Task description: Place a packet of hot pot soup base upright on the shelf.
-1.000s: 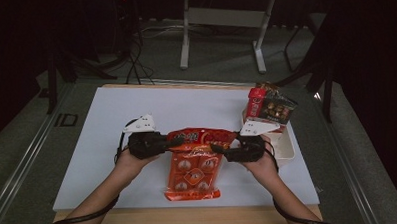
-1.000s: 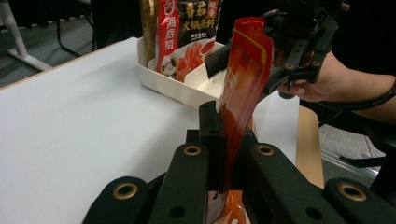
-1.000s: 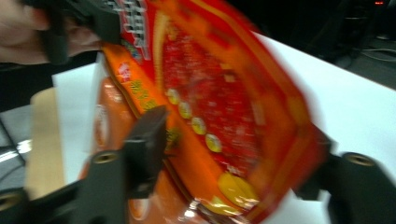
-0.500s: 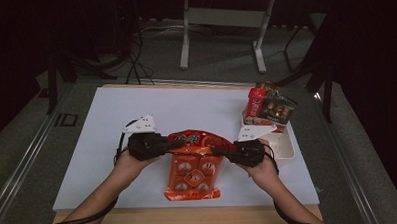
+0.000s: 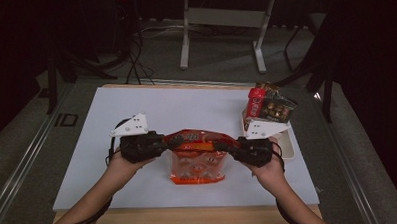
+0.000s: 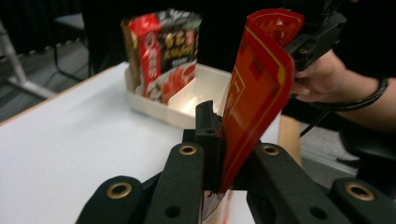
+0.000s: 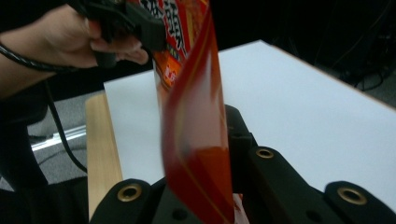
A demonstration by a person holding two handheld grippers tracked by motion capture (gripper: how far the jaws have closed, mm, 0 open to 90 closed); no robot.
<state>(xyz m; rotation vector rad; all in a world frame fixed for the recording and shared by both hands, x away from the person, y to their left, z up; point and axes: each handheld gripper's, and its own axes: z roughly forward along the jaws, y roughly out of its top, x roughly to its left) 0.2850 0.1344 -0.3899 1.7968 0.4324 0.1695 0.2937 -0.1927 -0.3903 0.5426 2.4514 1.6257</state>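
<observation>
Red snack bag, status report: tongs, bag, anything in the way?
Left tongs and right tongs shut on red snack bag, one top corner each. Bag hangs between them. White tray of packets beside right hand, apart.

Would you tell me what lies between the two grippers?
In the high view, the red snack bag spans the gap, its top edge clamped by the left gripper and right gripper.

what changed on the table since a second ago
The right gripper has just closed on the red snack bag's top edge. With the left gripper clamping the other corner, the bag has lifted a little. The white tray and its packets stayed put.
</observation>
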